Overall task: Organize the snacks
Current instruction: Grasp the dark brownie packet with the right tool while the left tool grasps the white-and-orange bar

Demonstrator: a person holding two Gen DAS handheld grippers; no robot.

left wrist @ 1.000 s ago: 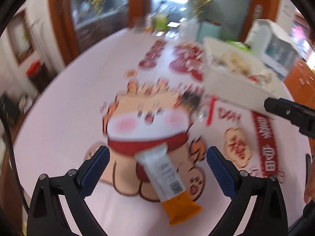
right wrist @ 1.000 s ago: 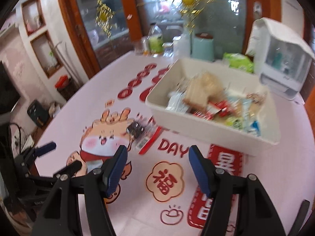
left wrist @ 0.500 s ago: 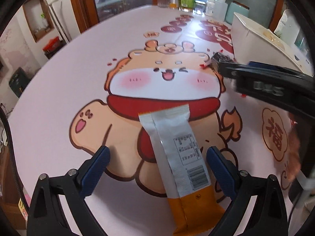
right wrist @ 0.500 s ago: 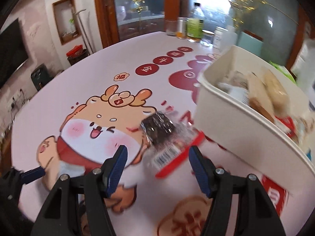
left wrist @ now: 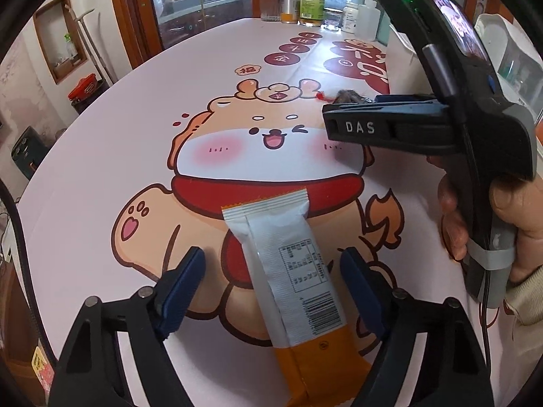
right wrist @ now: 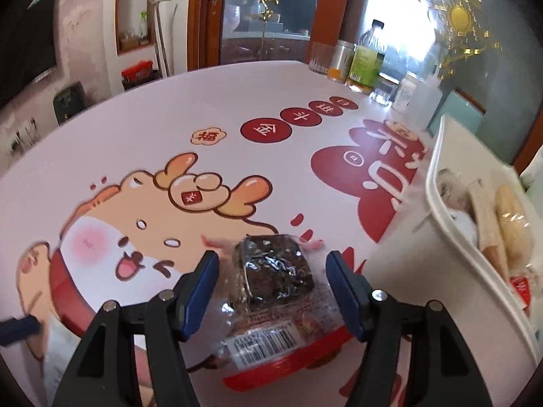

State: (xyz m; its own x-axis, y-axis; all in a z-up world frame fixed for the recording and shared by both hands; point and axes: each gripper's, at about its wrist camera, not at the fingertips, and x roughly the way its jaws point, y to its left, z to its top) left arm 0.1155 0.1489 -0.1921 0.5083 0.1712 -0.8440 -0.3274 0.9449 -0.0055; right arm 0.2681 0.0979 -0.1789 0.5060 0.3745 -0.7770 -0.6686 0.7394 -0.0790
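The left gripper [left wrist: 271,288] hangs low over the tablecloth [left wrist: 135,118], its jaws fairly wide and just now closing in on a bar [left wrist: 292,281] in a white and orange wrapper. The bar lies flat on the printed cartoon animal [left wrist: 264,142], barcode side up, its orange end nearest the camera. It sits between the blue pads [left wrist: 183,288]; on both sides a gap shows between pad and wrapper, so nothing is gripped.

The right gripper [right wrist: 271,285] is tilted down over a dark cake [right wrist: 275,268] in a clear wrapper, which lies on the cloth partly over a red printed band, with its barcode toward the camera. Its jaws stand moderately wide on either side of the cake, and the pads [right wrist: 200,291] do not press on it. In the left wrist view a hand [left wrist: 492,230] holds the black handle of that gripper at the right, and the cake's dark top shows just past its finger marked DAS.

A white bin [right wrist: 451,224] stands at the right edge of the right wrist view, near the cake, with several wrapped snacks [right wrist: 505,224] inside. Bottles [right wrist: 366,61] and a glass [left wrist: 269,8] stand at the far edge of the table
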